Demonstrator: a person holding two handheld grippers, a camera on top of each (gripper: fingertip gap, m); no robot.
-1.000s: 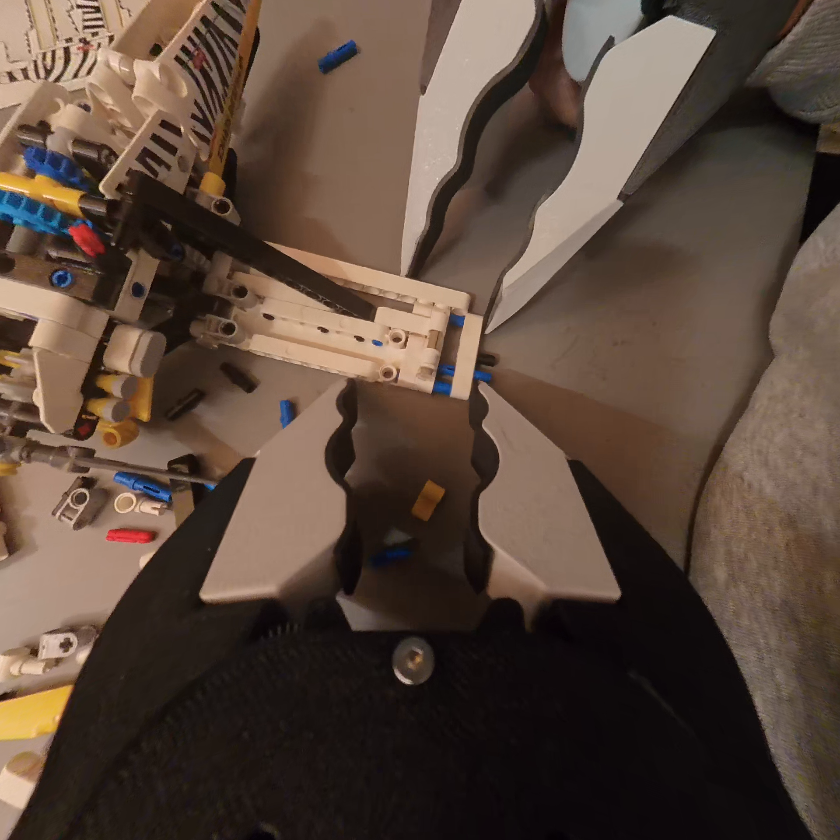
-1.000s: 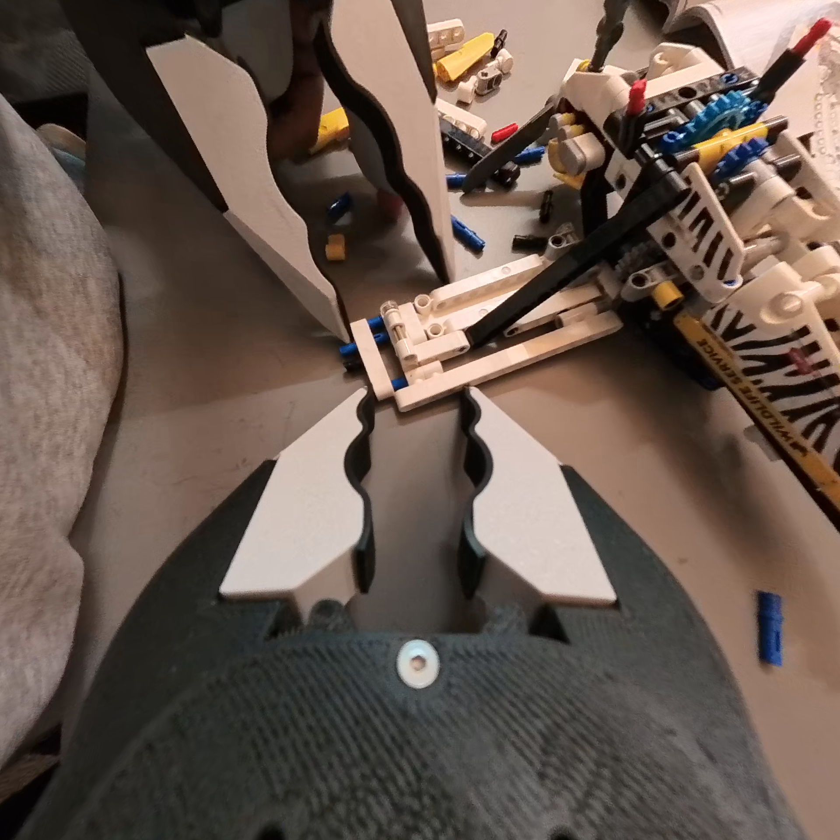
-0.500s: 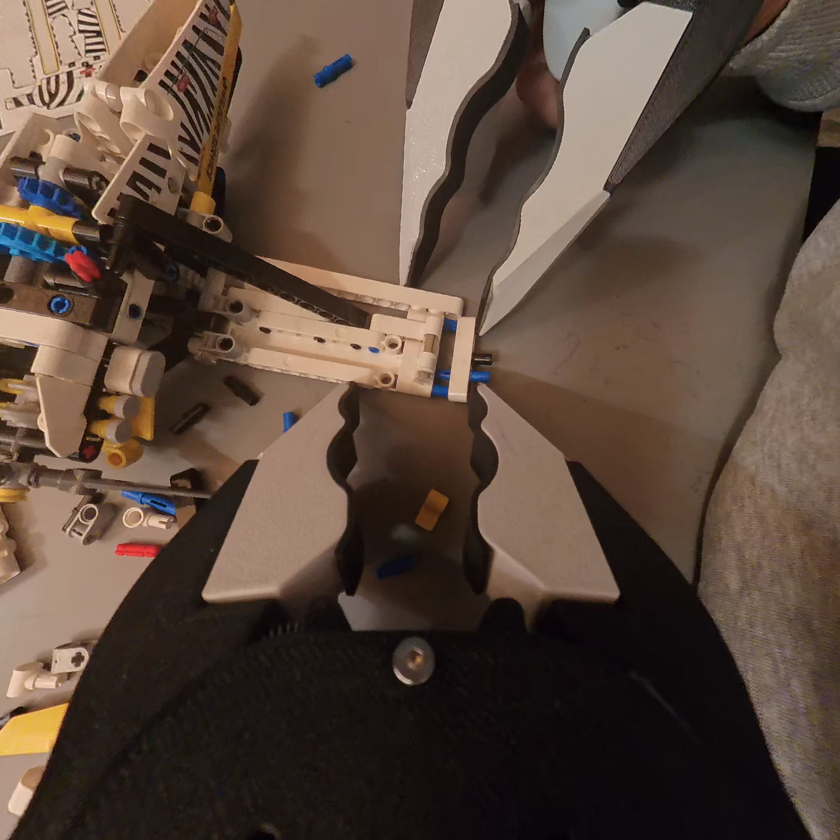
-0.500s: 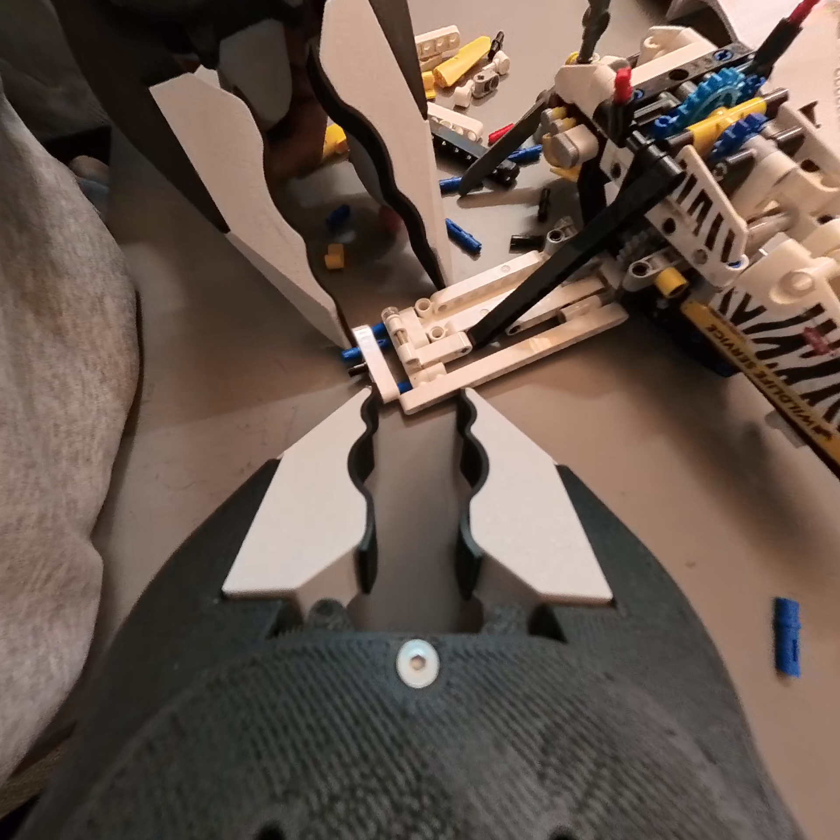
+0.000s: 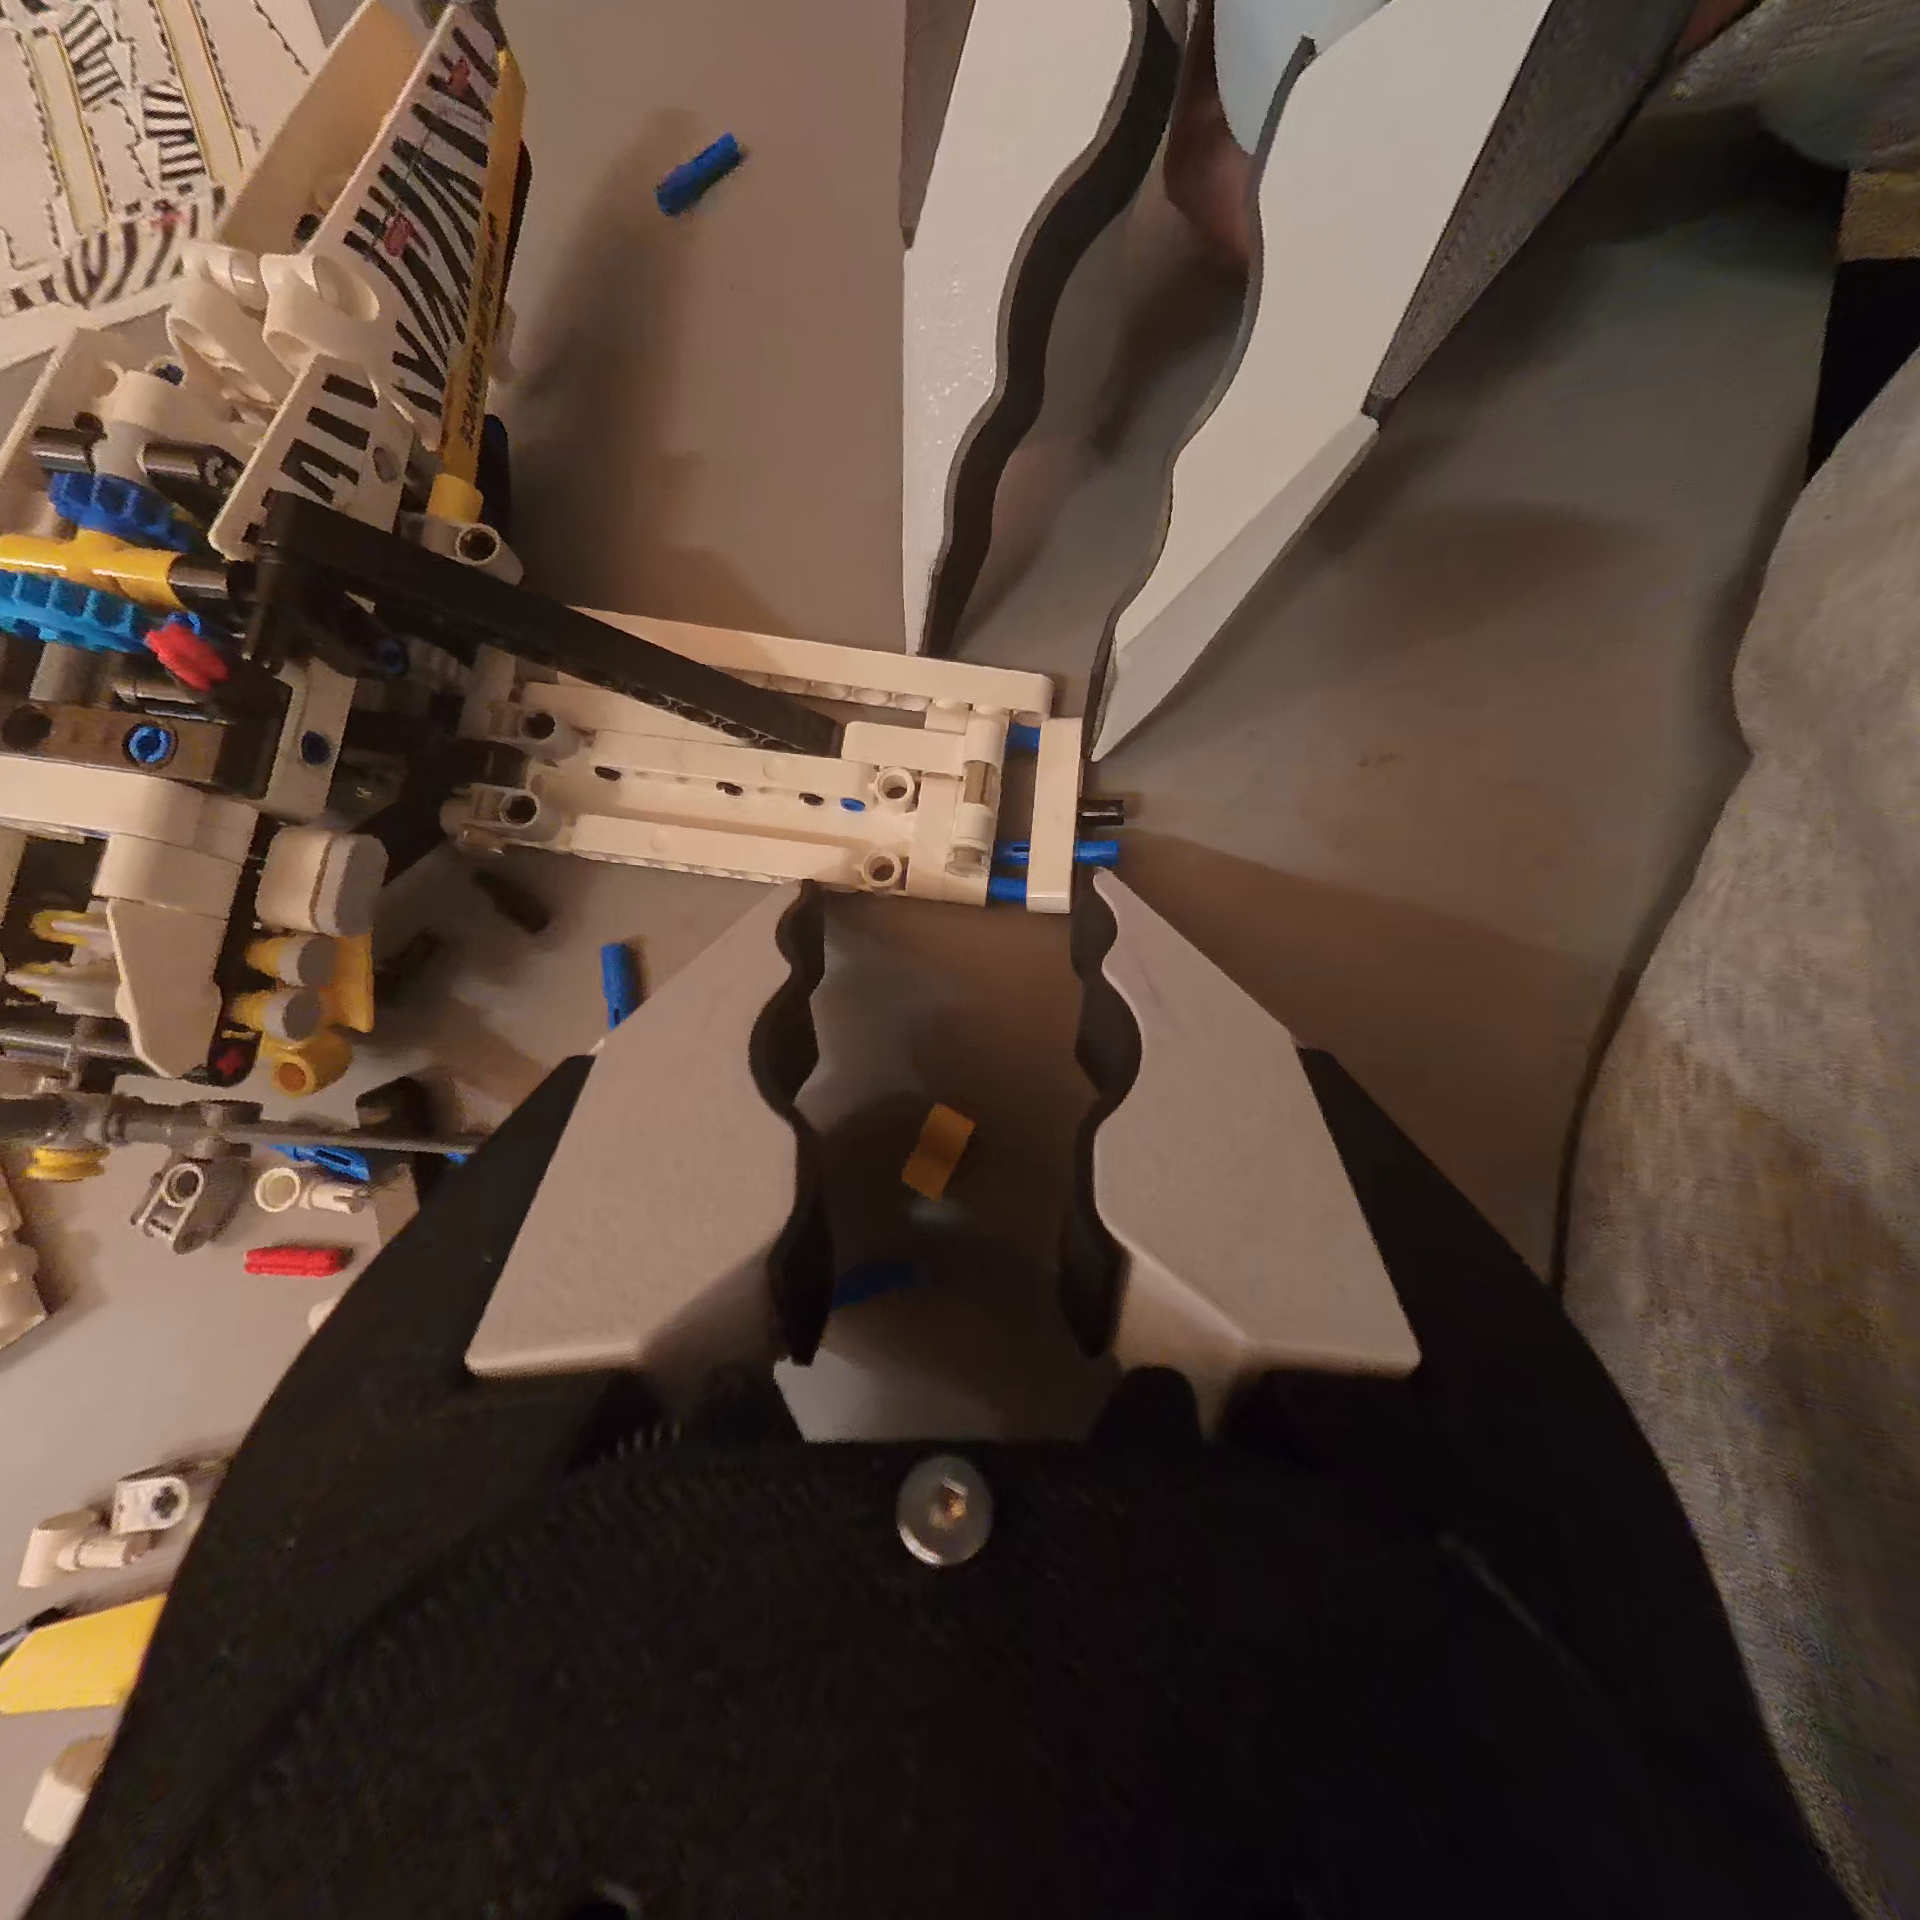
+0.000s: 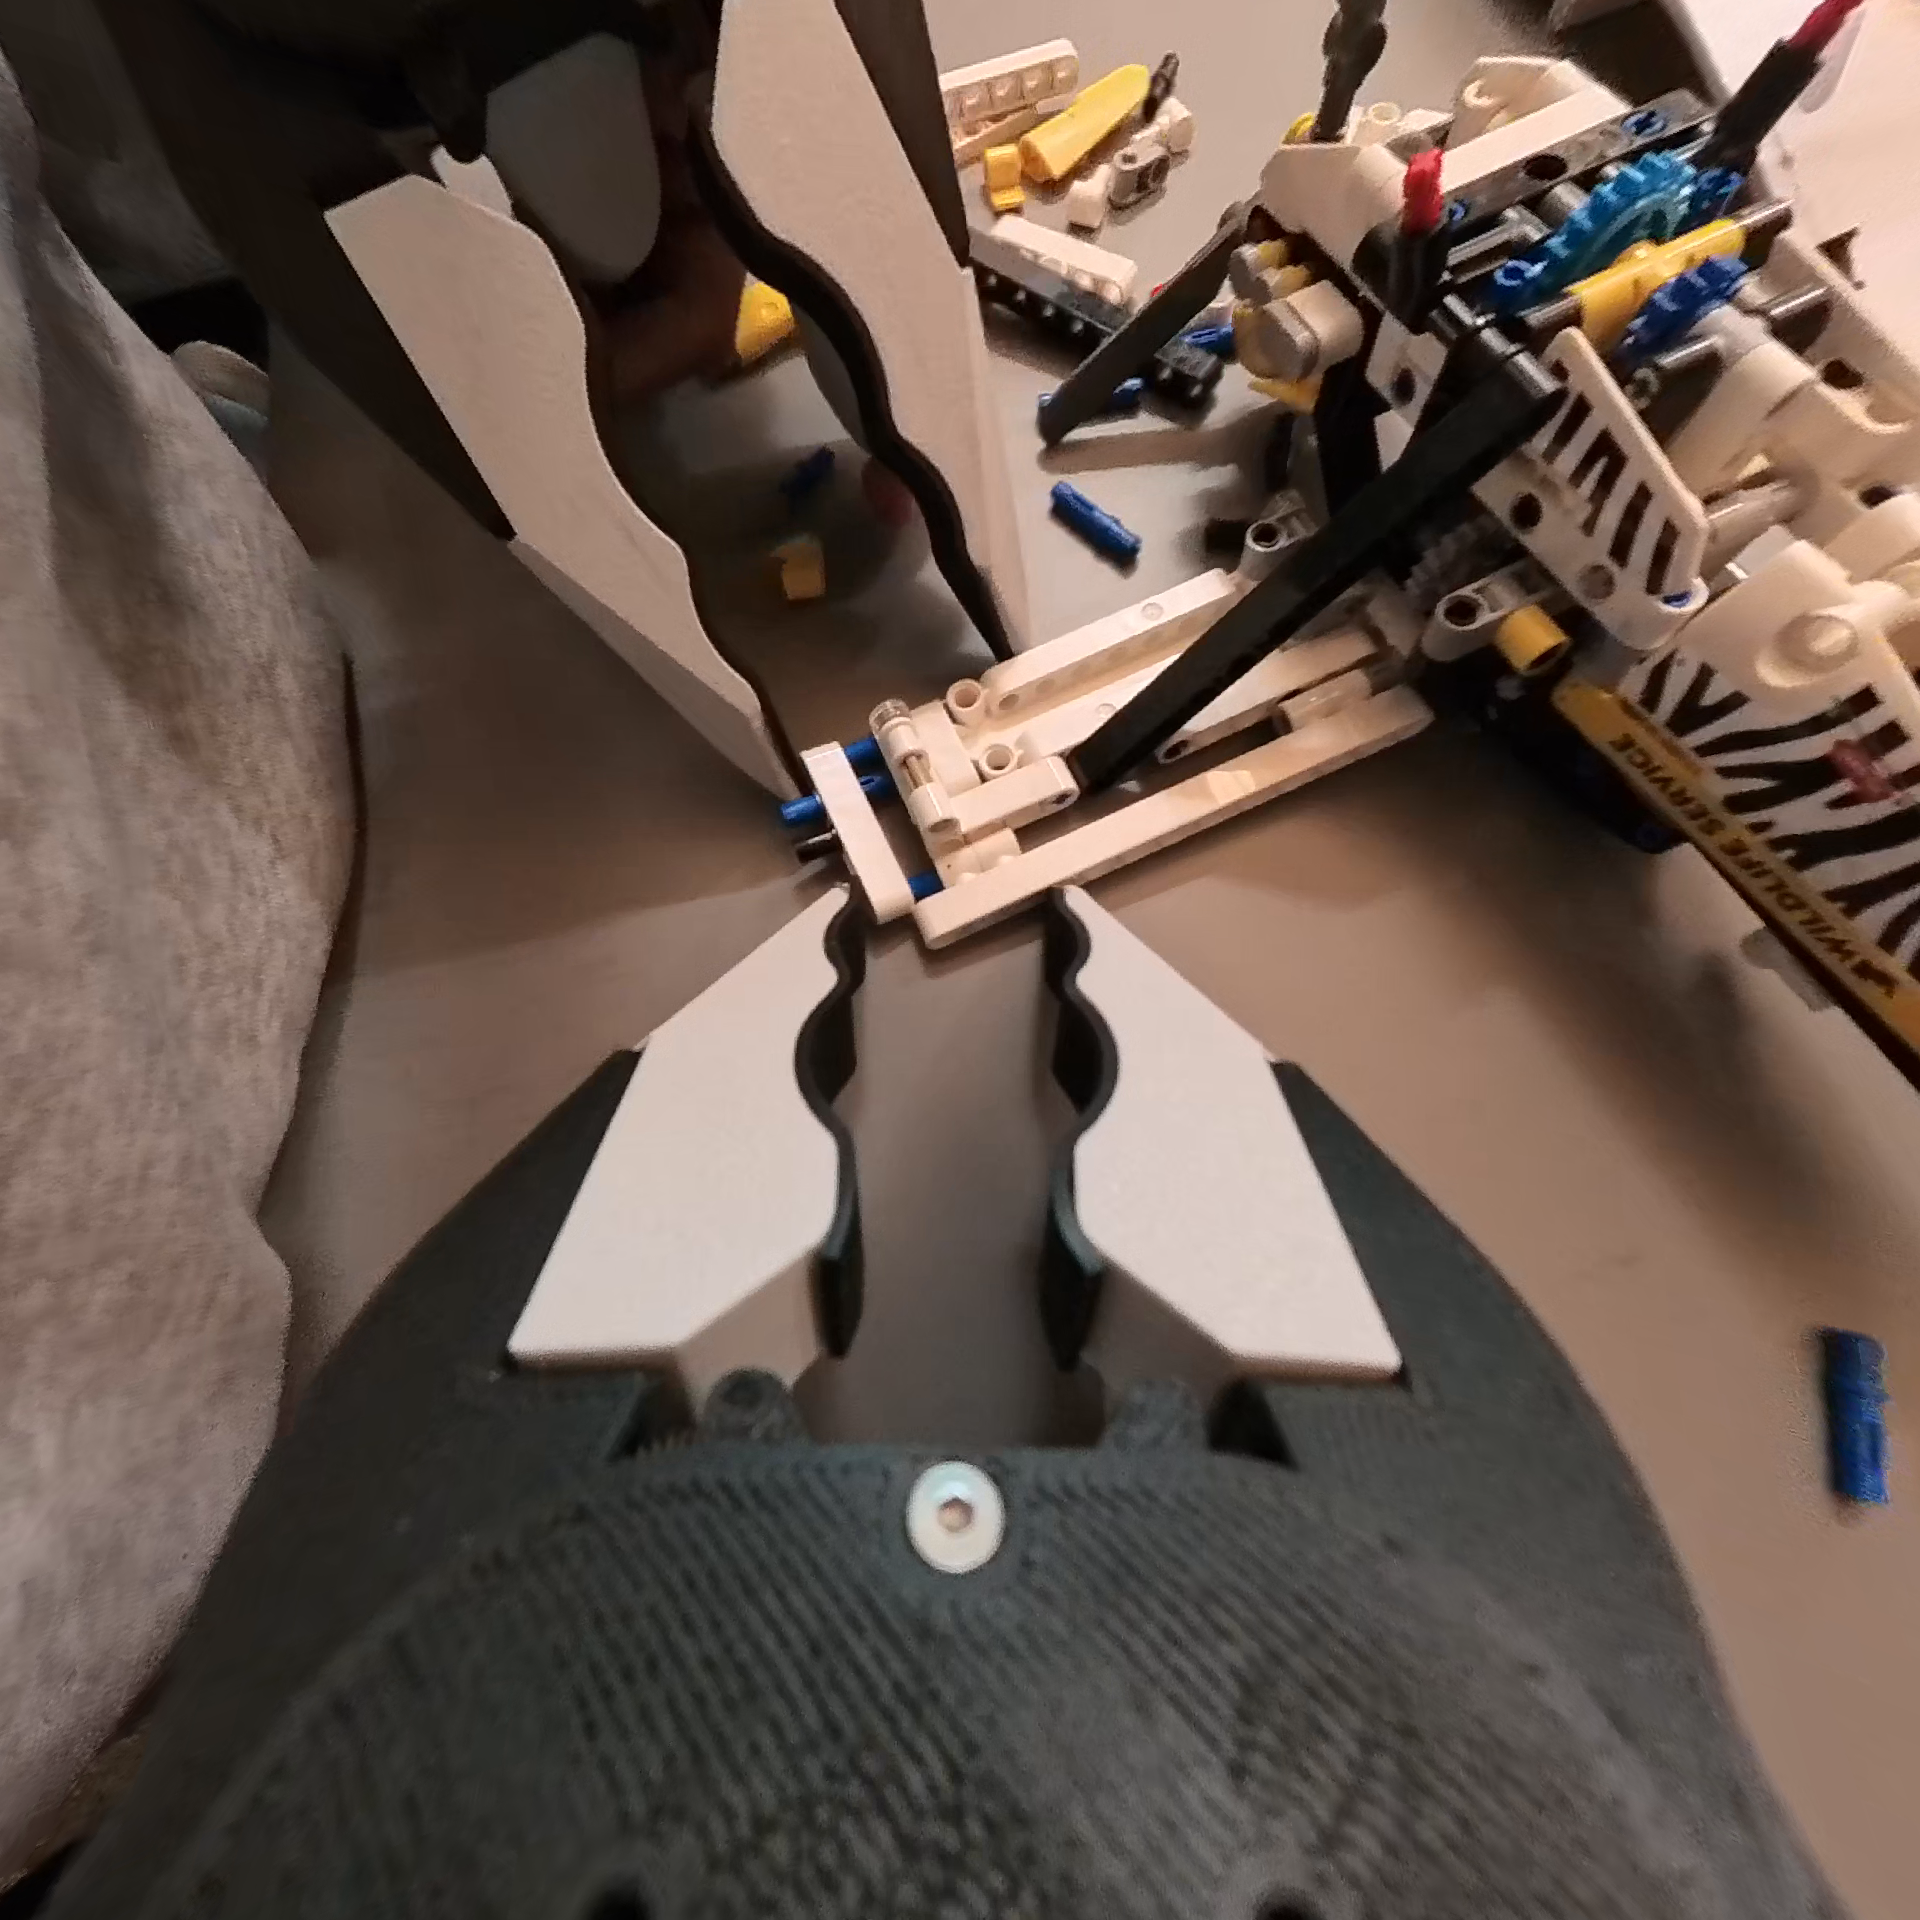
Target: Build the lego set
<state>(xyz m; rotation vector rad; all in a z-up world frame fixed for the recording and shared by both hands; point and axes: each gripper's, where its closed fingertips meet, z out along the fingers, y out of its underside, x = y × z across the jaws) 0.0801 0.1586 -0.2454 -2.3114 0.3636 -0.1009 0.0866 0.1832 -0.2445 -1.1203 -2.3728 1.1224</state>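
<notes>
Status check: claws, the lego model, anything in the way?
Left claw and right claw open, empty, flanking white end beam of lego model. Loose yellow piece under left claw.

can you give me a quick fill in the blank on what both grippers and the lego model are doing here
1. Both the left gripper and the right gripper are ____.
2. The pins sticking through the white end beam are mostly ____ in colour.
3. A long ____ blade lies slanted across the white tail of the lego model.
4. The small loose piece between the left fingers is ____.

Missing words: open; blue; black; yellow
</notes>
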